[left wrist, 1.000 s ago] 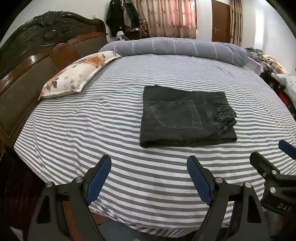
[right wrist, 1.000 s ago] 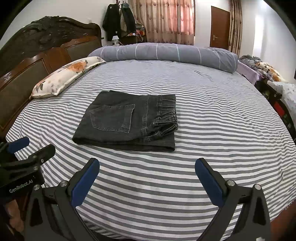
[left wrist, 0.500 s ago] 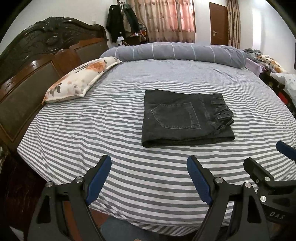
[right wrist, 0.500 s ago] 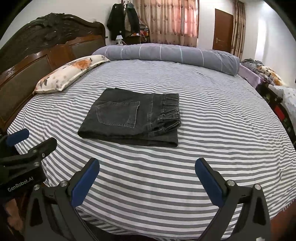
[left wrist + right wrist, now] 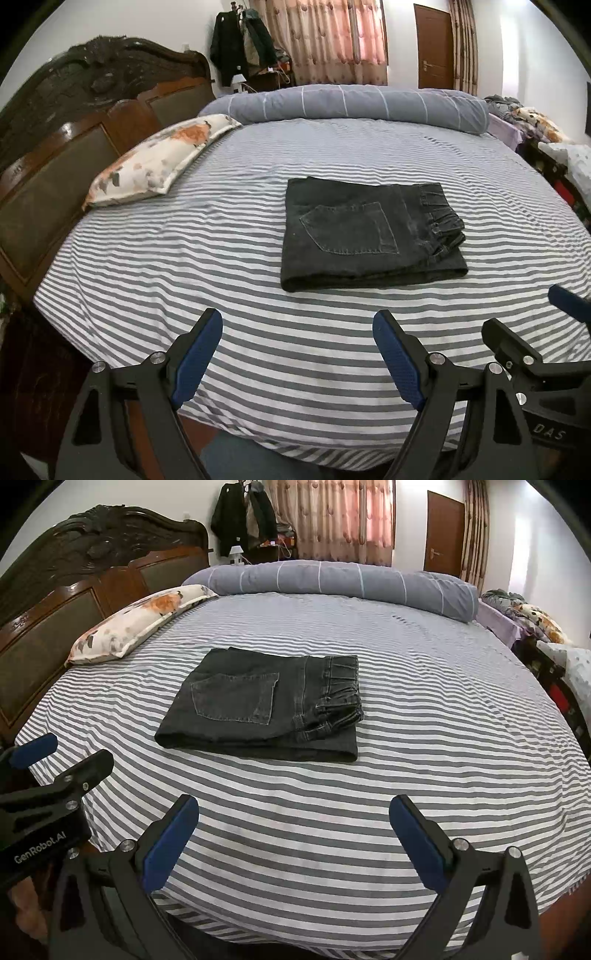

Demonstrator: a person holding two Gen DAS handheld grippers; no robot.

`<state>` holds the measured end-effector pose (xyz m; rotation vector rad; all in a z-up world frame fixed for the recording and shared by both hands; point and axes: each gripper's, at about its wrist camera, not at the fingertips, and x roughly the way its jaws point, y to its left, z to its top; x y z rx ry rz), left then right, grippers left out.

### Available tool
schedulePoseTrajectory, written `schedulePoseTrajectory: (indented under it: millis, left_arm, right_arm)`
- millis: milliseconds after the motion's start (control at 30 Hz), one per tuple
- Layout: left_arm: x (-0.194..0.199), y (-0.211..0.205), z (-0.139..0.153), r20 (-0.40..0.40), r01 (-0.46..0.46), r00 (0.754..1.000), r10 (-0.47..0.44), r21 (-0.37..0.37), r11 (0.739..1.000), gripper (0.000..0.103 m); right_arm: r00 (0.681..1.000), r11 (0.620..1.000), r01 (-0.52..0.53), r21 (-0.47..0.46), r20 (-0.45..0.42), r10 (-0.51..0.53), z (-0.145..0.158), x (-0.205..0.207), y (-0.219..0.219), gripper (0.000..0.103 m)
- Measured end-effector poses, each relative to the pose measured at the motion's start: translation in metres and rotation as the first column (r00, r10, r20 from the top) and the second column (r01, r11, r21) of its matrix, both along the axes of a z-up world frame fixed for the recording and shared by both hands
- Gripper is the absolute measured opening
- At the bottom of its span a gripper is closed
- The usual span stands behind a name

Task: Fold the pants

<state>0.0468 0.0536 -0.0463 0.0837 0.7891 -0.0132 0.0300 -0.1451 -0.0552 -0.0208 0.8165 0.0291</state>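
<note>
The pants point(image 5: 369, 236) lay folded into a compact dark rectangle on the bed point(image 5: 258, 350), in the center of the left view, a little right of the middle, and in the center-left of the right view. They looked like black denim: soft enough to bend, but thick and rather heavy in several layers, not slippery and not fragile. The fabric would probably keep its fold if it was moved slowly. A good place to take hold seemed to be the thick folded edge near the bottom of the bundle, or the two lower corners, so that all layers lift together. The waistband pointed to the right side of the frame, with its gathered elastic and loops there, and the back pocket faced up. The long axis ran from left to right across the picture, almost parallel to the stripes of the sheet. The left gripper point(image 5: 297, 341) was wide open and held nothing; the right gripper point(image 5: 293, 829) was also open and empty, both near the lower frame, apart from the pants.
</note>
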Motion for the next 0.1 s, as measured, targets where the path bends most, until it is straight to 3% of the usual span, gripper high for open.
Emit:
schedulePoseTrajectory:
  millis: [100]
  left_arm:
    - [0.0008,0.0017,-0.0013,-0.006,0.002,1.000,-0.003,-0.016,1.000,0.084]
  right_arm:
    - [1.000,1.000,0.003,0.009,-0.007,-0.003,-0.0022,0.0004,-0.0009,0.102]
